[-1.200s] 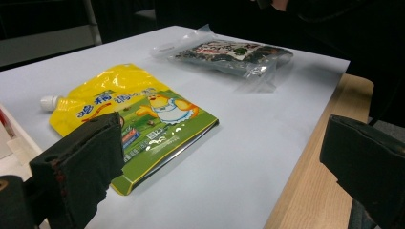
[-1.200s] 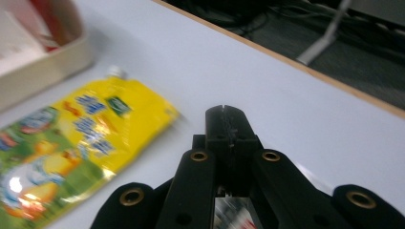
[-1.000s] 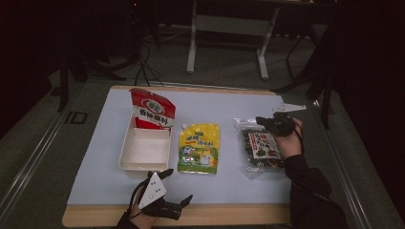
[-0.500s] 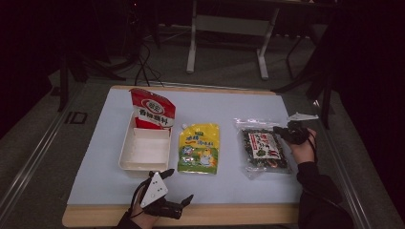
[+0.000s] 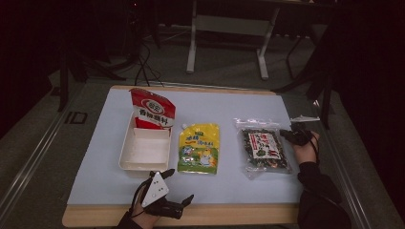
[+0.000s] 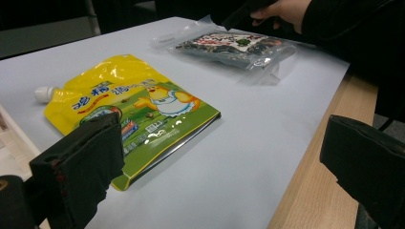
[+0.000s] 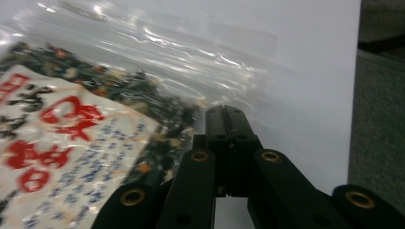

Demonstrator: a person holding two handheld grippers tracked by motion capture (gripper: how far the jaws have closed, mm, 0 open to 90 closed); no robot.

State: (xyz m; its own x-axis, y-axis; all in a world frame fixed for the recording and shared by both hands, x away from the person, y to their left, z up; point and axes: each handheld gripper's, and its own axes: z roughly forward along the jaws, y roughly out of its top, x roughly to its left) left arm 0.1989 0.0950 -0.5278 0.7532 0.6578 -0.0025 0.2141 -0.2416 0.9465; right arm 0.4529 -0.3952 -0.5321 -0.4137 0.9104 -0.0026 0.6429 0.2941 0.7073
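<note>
A clear bag of dark snack with a red-and-white label lies flat at the right of the pale mat. My right gripper is low at that bag's right edge, jaws shut together with nothing between them; whether the tips touch the clear margin I cannot tell. A yellow-green spout pouch lies in the middle. A red pouch stands at the far end of a white tray. My left gripper rests open near the front edge, holding nothing.
The pale mat covers a wooden table whose bare front strip runs under my left hand. The mat's right border lies just beyond my right hand. A metal stand and cables sit on the dark floor behind.
My right hand has moved to the right and down, from above the clear bag to its right edge, jaws staying shut. The left hand and all packages have stayed put.
</note>
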